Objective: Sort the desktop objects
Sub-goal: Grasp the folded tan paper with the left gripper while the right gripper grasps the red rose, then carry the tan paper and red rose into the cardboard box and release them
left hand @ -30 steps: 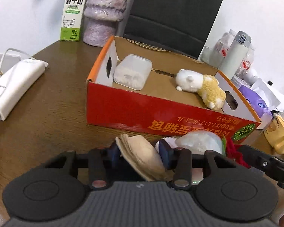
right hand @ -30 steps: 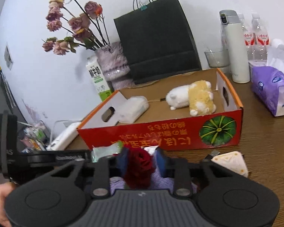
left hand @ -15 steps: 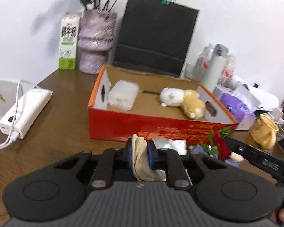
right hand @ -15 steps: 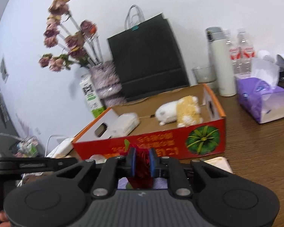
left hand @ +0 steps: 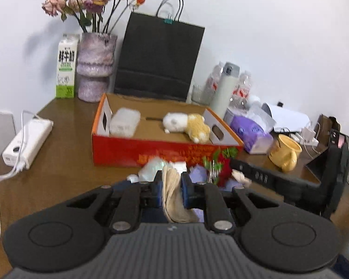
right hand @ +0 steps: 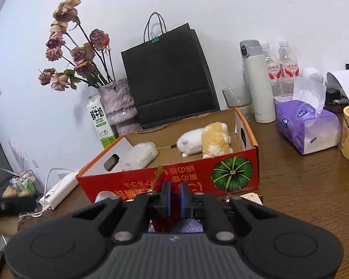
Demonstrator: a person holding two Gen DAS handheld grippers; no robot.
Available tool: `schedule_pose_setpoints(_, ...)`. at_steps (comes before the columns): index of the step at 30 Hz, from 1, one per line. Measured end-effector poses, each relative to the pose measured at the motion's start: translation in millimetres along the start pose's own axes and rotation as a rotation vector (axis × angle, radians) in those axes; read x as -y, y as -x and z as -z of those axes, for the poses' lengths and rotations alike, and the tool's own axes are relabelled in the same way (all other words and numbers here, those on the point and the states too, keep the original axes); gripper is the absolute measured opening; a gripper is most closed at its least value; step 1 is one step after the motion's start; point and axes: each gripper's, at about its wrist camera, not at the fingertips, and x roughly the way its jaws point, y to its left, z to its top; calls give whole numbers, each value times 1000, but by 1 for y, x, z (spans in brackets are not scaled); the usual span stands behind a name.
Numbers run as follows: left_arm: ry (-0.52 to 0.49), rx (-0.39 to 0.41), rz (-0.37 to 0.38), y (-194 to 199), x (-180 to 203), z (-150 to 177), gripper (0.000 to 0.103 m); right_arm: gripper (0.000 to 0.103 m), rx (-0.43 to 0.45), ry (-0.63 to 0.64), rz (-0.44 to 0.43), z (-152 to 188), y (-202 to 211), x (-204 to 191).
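Gripping a beige folded cloth (left hand: 172, 193), the left gripper (left hand: 171, 189) hangs above the brown desk (left hand: 58, 162), with the red cardboard box (left hand: 151, 151) straight ahead and slightly below, its long side lying across the approach. Right gripper (right hand: 173, 197) is pinched narrow on a red artificial rose (right hand: 159, 182), equally close to that box wall. Clutter crowds the white wall behind.

Both wrist views sit low near the table's front edge, facing the wall; both share the red box (left hand: 165, 148) (right hand: 174, 179).
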Motion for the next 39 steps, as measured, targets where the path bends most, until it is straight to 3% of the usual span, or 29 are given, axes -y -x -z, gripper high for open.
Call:
schedule_pose_setpoints(11, -22, -82, 12, -4, -3, 34, 16, 6, 27, 4, -26, 9, 34, 4)
schedule_pose_setpoints(14, -8, -109, 47, -6, -5, 41, 16, 6, 23, 12, -47, 14, 44, 3)
schedule_pose_setpoints(17, -41, -103, 64, -7, 2, 46, 16, 19, 16, 34, -50, 16, 46, -2)
schedule_pose_setpoints(19, -50, -110, 40, -12, 4, 49, 16, 66, 1, 74, -51, 14, 40, -11)
schedule_pose_setpoints(21, -35, -119, 25, -17, 1, 52, 16, 77, 29, 130, -48, 12, 39, -23)
schedule_pose_setpoints(24, 1, -133, 11, -21, -8, 54, 16, 78, 1, 244, -84, 9, 21, -46)
schedule_pose_setpoints(27, 11, -135, -8, -21, -13, 53, 17, 75, -76, 337, -46, 11, -13, -57)
schedule_pose_setpoints(29, 11, -135, -11, -22, -13, 51, 17, 63, -156, 307, -56, 12, -32, -50)
schedule_pose_setpoints(30, 16, -134, -13, -22, -14, 51, 17, 48, -184, 281, -78, 13, -38, -46)
schedule_pose_setpoints(31, 19, -135, -12, -23, -15, 52, 17, 40, -187, 270, -86, 15, -39, -44)
schedule_pose_setpoints(35, 13, -139, -10, -23, -12, 52, 17, 35, -156, 253, -99, 14, -31, -43)
schedule_pose_setpoints(36, 9, -138, -11, -23, -11, 52, 17, 30, -150, 248, -99, 14, -28, -42)
schedule_pose_setpoints(39, 4, -132, -5, -20, -10, 51, 17, 29, -127, 241, -91, 13, -22, -41)
